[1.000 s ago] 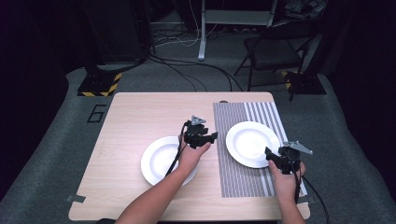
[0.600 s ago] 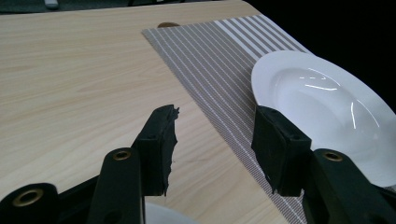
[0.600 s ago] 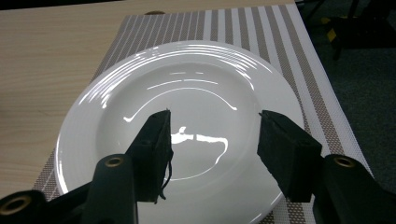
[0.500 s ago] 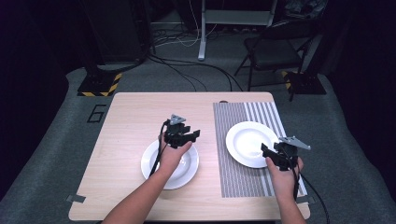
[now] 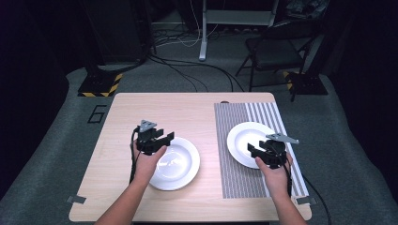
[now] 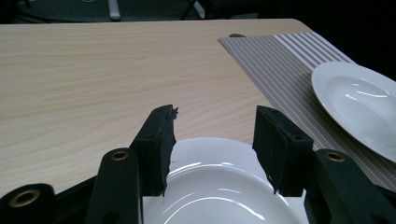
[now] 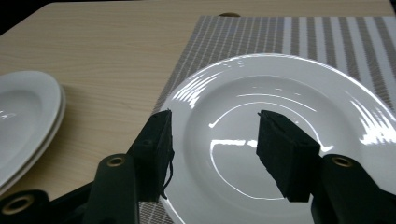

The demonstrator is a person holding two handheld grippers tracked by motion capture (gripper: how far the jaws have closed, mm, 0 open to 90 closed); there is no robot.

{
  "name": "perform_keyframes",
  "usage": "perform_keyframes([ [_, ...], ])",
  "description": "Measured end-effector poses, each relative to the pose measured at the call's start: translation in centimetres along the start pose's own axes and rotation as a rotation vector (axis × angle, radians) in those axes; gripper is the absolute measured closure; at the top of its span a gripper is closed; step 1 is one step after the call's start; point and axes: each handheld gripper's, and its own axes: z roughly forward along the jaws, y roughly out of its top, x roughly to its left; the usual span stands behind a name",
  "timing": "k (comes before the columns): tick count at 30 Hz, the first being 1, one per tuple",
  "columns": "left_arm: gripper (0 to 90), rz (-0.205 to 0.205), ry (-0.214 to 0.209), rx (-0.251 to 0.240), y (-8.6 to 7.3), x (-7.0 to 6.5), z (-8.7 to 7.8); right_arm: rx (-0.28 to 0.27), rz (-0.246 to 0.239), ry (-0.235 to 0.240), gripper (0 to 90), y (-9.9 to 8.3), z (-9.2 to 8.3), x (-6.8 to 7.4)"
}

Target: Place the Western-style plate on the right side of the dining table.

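High view: left gripper (image 5: pixel 157 139) over the near-left rim of the plate stack (image 5: pixel 180 165) on the bare surface (image 5: pixel 187 112); right gripper (image 5: pixel 258 151) over the near rim of the single plate (image 5: pixel 244 136).
Done: one plate laid on the striped placemat (image 5: pixel 234 178).
Left: apparently stack yet to be dealt out.
Left fingers: spread, empty, stack rim just beyond the tips.
Right fingers: spread, plate between but unpinched.
Right gripper view: two stacked plates (image 7: pixel 28 121), a doubling unclear from above.

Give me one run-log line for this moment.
left gripper: open, over plate stack on bare table | right gripper: open, over single plate on striped mat | nothing held
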Motion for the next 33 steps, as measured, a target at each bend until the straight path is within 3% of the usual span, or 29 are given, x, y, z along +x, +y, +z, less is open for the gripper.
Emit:
perform_keyframes([
  [10,46.4,-0.037,0.074,-0.031,-1.5,2.8,-3.3,0.002,-0.069,0.120,44.0,0.7,0.6,2.7],
  [14,46.0,-0.052,0.087,-0.026,-2.0,3.7,-4.3,0.002,-0.089,0.143,42.7,0.7,0.7,3.3],
  [20,44.9,-0.043,0.106,-0.013,-2.9,4.8,-5.5,0.007,-0.114,0.184,40.3,0.6,1.1,3.9],
  [27,43.7,-0.049,0.114,0.015,-4.4,6.3,-6.2,0.018,-0.124,0.231,40.1,-0.1,1.5,4.4],
  [33,43.8,-0.044,0.097,0.021,-5.6,7.0,-5.6,0.018,-0.162,0.222,40.2,-1.2,2.1,4.5],
])
